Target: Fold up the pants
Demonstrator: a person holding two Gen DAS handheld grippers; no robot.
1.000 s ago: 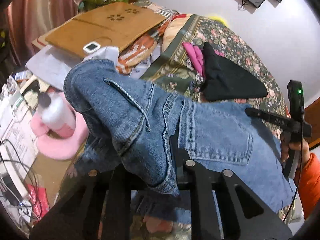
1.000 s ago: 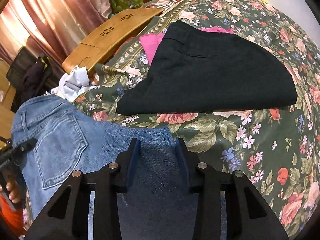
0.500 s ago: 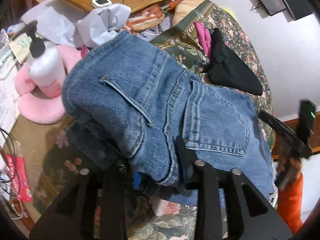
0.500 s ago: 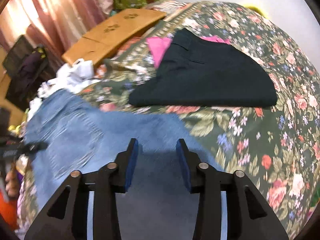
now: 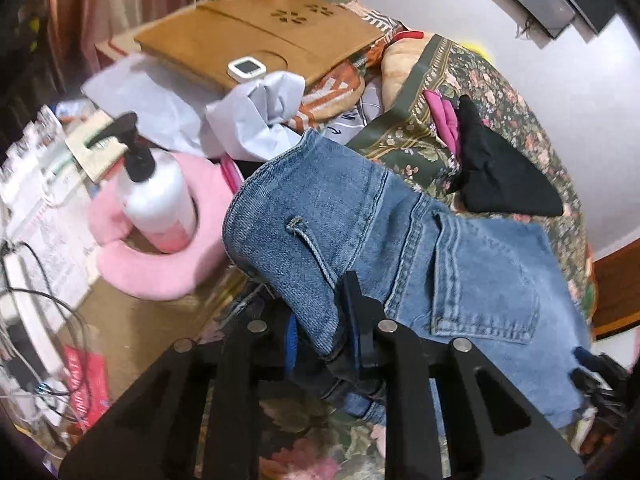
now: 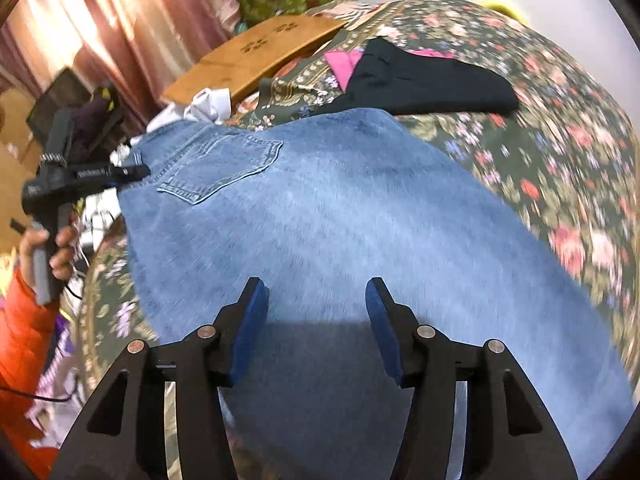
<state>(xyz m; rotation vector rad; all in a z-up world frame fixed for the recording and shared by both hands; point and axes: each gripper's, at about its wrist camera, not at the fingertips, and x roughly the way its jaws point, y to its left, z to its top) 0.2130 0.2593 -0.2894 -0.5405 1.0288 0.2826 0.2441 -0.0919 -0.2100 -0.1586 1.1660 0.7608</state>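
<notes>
Blue jeans (image 5: 460, 264) lie spread on the floral bedspread (image 6: 560, 140), back pocket up. My left gripper (image 5: 320, 312) has a folded corner of the waistband between its fingers; its jaws are closing and the pads press the denim. In the right wrist view that left gripper (image 6: 128, 172) shows at the waistband, held by a hand in an orange sleeve. My right gripper (image 6: 315, 292) hovers over the jeans (image 6: 340, 208) leg; its jaws are opening with nothing between them.
A folded black garment (image 6: 432, 80) on a pink one (image 6: 340, 62) lies past the jeans. A wooden board (image 5: 256, 36), crumpled white cloth (image 5: 260, 120), pump bottle (image 5: 152, 196), pink cushion (image 5: 160, 264) and cables (image 5: 40, 300) crowd the left side.
The left jaws widened around the waistband fold, then narrowed onto it again. The right jaws spread apart and pulled back along the leg, so more denim shows.
</notes>
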